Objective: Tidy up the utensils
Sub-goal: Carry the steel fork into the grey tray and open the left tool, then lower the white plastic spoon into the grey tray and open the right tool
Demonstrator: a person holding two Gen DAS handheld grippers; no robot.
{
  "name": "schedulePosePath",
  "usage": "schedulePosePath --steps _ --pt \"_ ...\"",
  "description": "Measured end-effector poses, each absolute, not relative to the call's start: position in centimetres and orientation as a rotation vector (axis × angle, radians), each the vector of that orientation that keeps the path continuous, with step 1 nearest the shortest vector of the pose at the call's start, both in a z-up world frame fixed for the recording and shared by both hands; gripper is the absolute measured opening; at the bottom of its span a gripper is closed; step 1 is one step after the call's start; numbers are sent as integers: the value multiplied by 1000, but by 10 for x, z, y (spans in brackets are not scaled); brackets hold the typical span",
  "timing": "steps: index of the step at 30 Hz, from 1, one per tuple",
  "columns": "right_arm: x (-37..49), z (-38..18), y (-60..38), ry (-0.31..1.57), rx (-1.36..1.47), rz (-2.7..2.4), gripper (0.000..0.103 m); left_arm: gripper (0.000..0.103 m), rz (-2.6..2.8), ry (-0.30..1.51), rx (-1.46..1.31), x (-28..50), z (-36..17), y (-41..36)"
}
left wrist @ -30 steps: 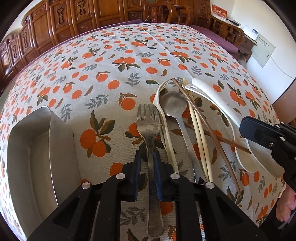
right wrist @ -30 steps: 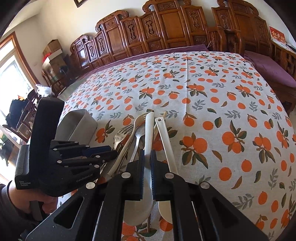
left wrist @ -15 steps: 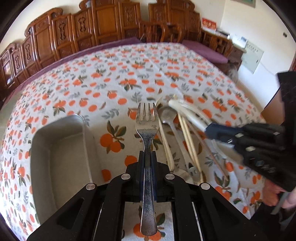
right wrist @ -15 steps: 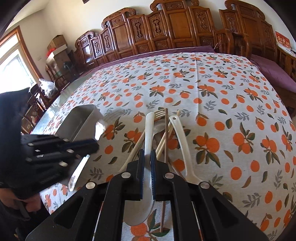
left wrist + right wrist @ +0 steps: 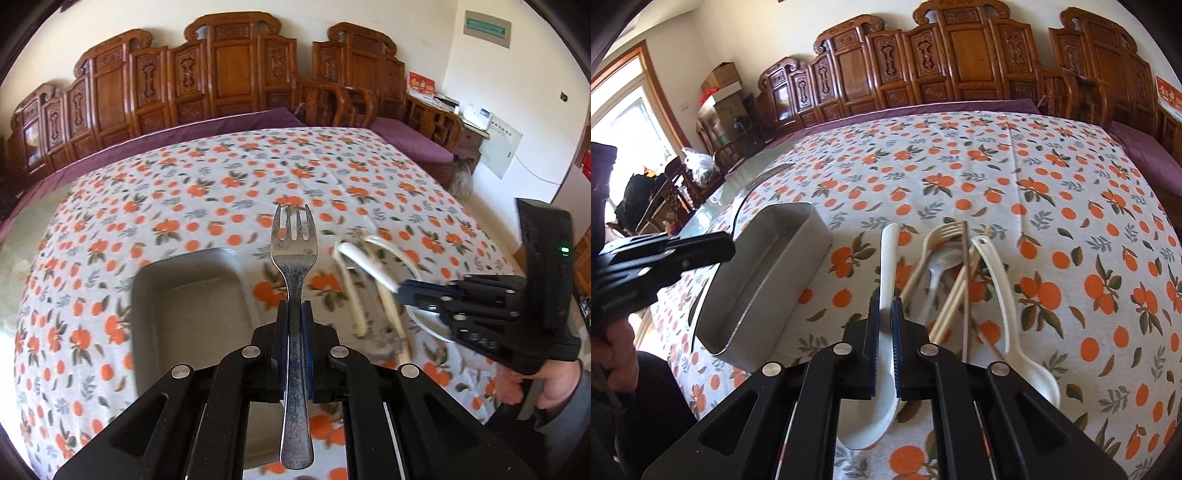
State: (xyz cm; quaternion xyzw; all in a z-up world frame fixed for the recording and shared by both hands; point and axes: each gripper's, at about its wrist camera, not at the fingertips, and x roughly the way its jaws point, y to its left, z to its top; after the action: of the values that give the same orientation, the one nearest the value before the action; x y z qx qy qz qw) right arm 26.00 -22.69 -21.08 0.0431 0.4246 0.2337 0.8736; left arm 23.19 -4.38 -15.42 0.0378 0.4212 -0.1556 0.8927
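My left gripper [image 5: 294, 322] is shut on the handle of a metal fork [image 5: 293, 251], which hangs tines-forward above the right rim of the empty metal tray [image 5: 192, 306]. My right gripper [image 5: 885, 308] is shut on the handle of a white spoon [image 5: 888, 254], lifted a little off the cloth beside the tray [image 5: 764, 284]. In the left wrist view the right gripper [image 5: 400, 291] shows at the right with that spoon [image 5: 364, 258]. Left on the tablecloth are a pale fork [image 5: 943, 236], a metal spoon [image 5: 940, 267], chopsticks [image 5: 965, 280] and another white spoon [image 5: 1003, 295].
The table wears an orange-print cloth [image 5: 1052, 192]. Carved wooden chairs [image 5: 229, 70] line its far side. The left gripper [image 5: 729, 248] hangs over the tray's left end in the right wrist view. A person's hand [image 5: 550, 384] holds the right gripper at the table's near edge.
The left gripper has closed on the fork, lifted it off the pile and carried it toward the tray. The right gripper has raised the white spoon and drifted left with it.
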Motion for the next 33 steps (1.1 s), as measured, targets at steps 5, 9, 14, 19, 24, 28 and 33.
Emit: schedulePosePath --steps 5,9,14,19,24,28,33 --pt "255 -211 -215 888 66 507 8 6 -251 904 46 242 -173 -8" --pt "256 -215 -210 901 52 508 8 6 -207 920 47 248 -186 10" --pt "258 -222 -204 917 38 504 8 6 -179 977 80 254 -205 11" --pt "259 -226 -198 927 26 507 8 6 -158 1006 131 257 -218 10" --pt "258 -229 -197 935 16 503 8 6 -148 1052 123 263 -228 14" --pt "255 -232 -198 940 14 483 8 6 -139 1049 108 265 -228 18" --pt "250 -232 -197 942 8 459 8 6 -142 1019 76 262 -217 27"
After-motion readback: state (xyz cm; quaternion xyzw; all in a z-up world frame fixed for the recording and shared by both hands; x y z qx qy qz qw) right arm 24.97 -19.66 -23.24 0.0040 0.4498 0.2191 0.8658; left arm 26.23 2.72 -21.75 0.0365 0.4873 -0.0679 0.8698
